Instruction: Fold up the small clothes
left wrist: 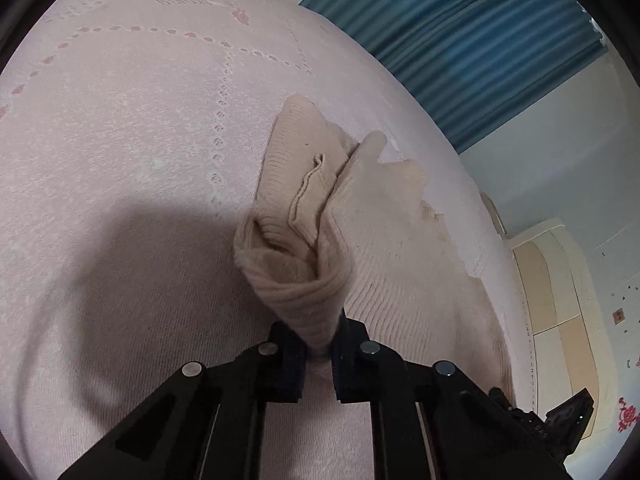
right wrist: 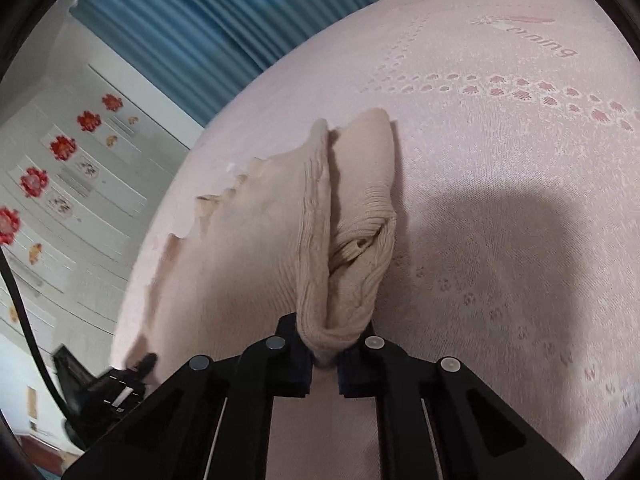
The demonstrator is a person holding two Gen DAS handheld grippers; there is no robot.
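Observation:
A beige ribbed knit garment (left wrist: 320,216) lies on a pink bed cover (left wrist: 120,160). My left gripper (left wrist: 319,350) is shut on a bunched corner of it, and the knit rises in a gathered fold from the black fingers (left wrist: 352,344). In the right wrist view the same garment (right wrist: 248,240) spreads to the left with a scalloped far edge. My right gripper (right wrist: 325,356) is shut on another bunched corner, its fabric pinched into two upright folds. The other gripper's black tip (right wrist: 120,384) shows at the lower left of that view.
The pink bed cover (right wrist: 520,200) carries rows of paw prints and a line of lettering. Blue curtains (left wrist: 480,40) hang behind the bed. A pale cabinet (left wrist: 560,300) stands beyond the bed's edge, and red flower stickers (right wrist: 62,148) dot the wall.

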